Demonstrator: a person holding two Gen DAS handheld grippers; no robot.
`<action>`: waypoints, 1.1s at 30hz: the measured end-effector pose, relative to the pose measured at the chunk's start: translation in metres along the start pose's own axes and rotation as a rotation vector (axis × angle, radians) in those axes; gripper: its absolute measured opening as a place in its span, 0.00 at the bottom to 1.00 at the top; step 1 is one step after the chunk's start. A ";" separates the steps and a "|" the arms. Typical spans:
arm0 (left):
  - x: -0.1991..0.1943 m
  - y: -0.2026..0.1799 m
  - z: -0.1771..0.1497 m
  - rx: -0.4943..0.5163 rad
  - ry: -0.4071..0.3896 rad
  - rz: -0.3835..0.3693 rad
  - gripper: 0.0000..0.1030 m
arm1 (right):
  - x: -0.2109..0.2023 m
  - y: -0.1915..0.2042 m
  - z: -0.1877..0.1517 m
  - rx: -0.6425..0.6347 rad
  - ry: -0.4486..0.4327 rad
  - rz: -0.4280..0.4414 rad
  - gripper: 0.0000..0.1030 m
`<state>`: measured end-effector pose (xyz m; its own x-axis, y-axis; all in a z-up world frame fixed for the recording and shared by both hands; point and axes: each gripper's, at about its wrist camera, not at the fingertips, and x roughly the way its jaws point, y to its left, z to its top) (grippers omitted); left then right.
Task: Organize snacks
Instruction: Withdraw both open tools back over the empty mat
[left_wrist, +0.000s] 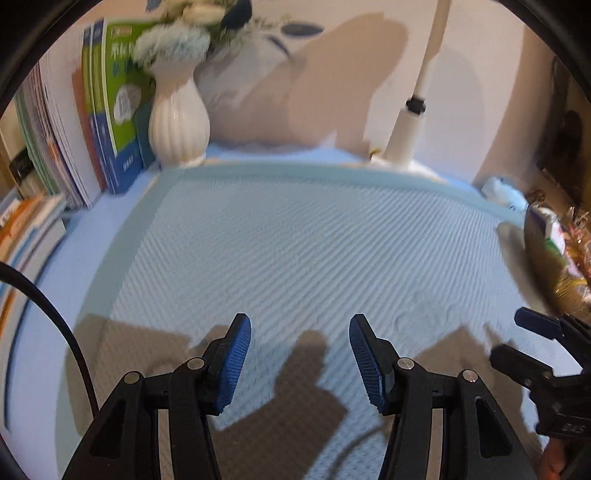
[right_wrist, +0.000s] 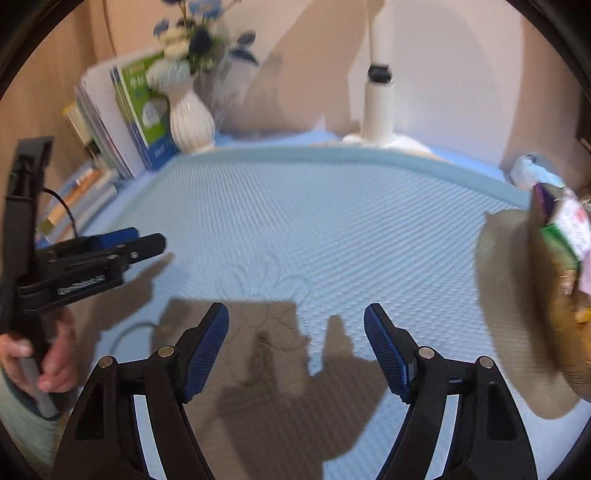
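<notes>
Nearest to us, the left gripper (left_wrist: 300, 356) hangs over the pale blue textured mat (left_wrist: 295, 240) with its jaws apart and nothing between the blue pads (left_wrist: 232, 365); only shadow lies under them. The right gripper (right_wrist: 296, 349) stands likewise, jaws parted wider, empty, over a faint flower pattern pressed into the mat. In the right wrist view we see the left gripper from the side at the left edge, gripped by a hand (right_wrist: 55, 354) on its handle, a black cable trailing from it. In the left wrist view the right gripper's tips poke in at the lower right. Between and ahead of both tools the mat is bare, giving broad open room across the middle of the surface (left_wrist: 44, 295). The snacks (right_wrist: 565, 258) sit piled at the far right edge of the mat, blurred: crinkly wrappers in green, white, pink and golden brown, apart from both grippers. Beyond them a crumpled white-and-blue thing (right_wrist: 535, 171) lies near the right corner; we cannot tell what it is. The mat's smoother border runs along its far side. Behind it, a white lamp post (right_wrist: 378, 107) rises from a rounded base at the centre-right. At the back left stands a ribbed white vase (left_wrist: 179, 118) with white and blue flowers, just beside upright books (left_wrist: 110, 122), green and blue; more books (left_wrist: 26, 229) lie stacked flat at the left edge. A pale wall closes the scene.
</notes>
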<state>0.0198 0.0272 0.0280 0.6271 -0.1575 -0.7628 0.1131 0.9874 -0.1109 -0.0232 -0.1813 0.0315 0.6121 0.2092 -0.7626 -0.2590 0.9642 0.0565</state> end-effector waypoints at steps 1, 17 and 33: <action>0.004 -0.001 -0.003 -0.003 0.016 -0.011 0.52 | 0.003 -0.001 0.000 -0.003 0.007 -0.014 0.73; 0.026 -0.020 -0.008 0.085 0.084 0.089 0.97 | 0.018 -0.020 -0.008 0.025 0.043 -0.033 0.77; 0.029 -0.022 -0.006 0.093 0.092 0.100 1.00 | 0.021 -0.015 -0.010 -0.027 0.061 -0.070 0.84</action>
<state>0.0307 0.0006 0.0041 0.5659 -0.0524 -0.8228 0.1277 0.9915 0.0247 -0.0140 -0.1929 0.0088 0.5834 0.1299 -0.8018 -0.2374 0.9713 -0.0154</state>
